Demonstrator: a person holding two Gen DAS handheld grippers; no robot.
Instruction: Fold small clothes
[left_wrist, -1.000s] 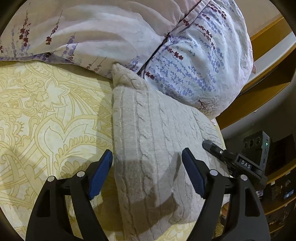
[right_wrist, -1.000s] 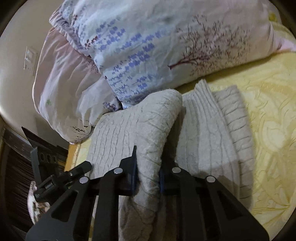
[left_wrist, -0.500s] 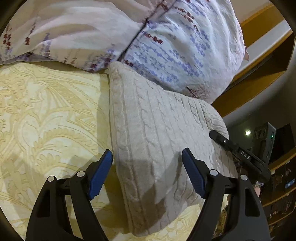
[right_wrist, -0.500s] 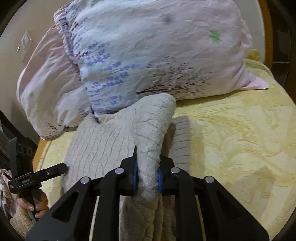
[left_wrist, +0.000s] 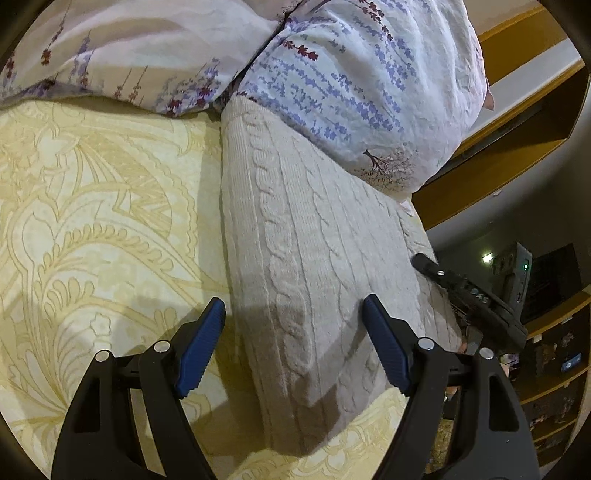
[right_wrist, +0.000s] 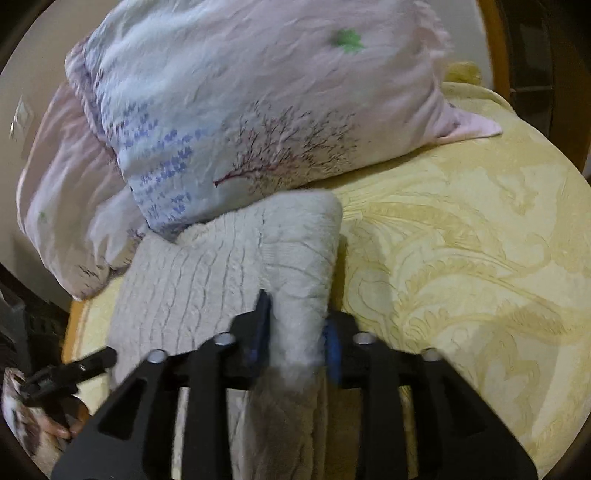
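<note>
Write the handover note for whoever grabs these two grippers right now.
Right gripper: shut on a raised fold of the cream cable-knit sweater.
Left gripper: open, empty, just above the sweater's near end.
Sweater lies on the yellow patterned bedspread, its far end against the floral pillows.
Done: it already looks folded into a narrow strip.
Left: probably lay the held fold down, smooth it and release.

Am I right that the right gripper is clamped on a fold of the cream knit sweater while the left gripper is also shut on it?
Not quite. In the left wrist view the left gripper is open above the sweater, gripping nothing. The right gripper is indeed clamped on a fold.
</note>
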